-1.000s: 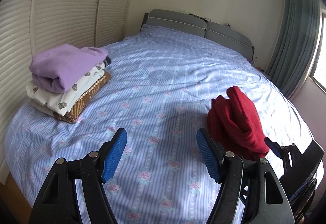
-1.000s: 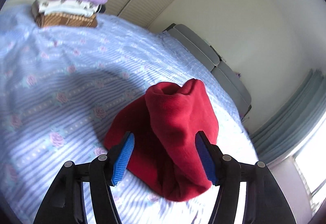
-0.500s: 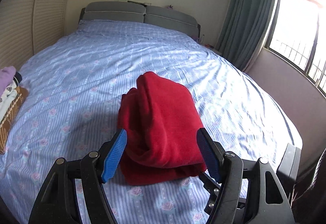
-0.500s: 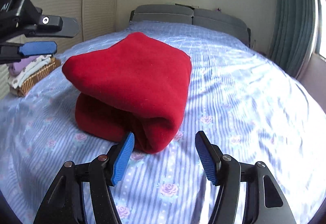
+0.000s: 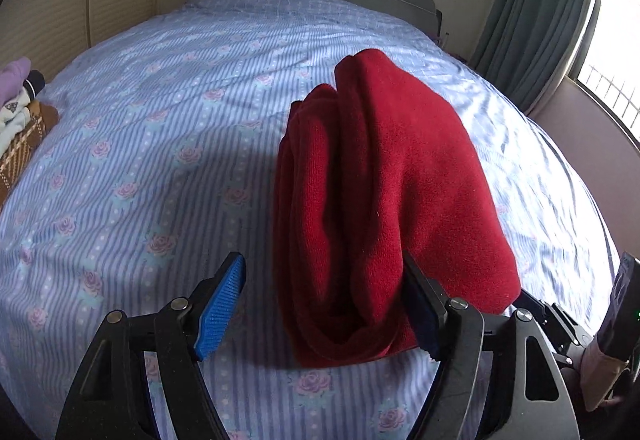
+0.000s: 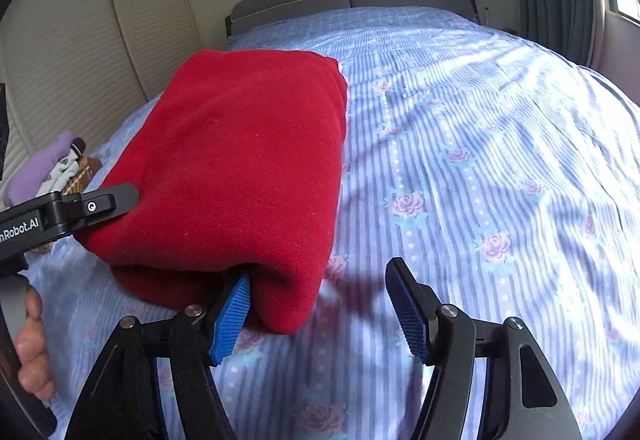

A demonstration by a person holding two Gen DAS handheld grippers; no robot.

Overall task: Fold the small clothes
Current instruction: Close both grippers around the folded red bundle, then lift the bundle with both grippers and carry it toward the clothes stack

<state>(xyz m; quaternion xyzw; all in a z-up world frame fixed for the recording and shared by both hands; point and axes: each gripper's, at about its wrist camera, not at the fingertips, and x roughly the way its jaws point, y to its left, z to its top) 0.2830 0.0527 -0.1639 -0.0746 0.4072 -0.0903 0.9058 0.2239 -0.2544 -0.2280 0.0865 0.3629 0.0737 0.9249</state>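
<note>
On the bed (image 5: 160, 143), one folded red garment (image 5: 384, 191); both grippers, left (image 5: 324, 304) and right (image 6: 320, 312), spread wide against it.

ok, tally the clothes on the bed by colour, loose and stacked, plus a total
Red: 1, the folded red garment between both open hand-held grippers (left, right)
Purple: 1, top of the stack
White patterned: 1
Brown checked: 1
Dark: 1 rolled piece, partly hidden
Total: 5 visible

left tool (image 5: 324, 304) closed in on red garment (image 5: 384, 191) | right tool (image 6: 320, 312) edged under its fold
</note>
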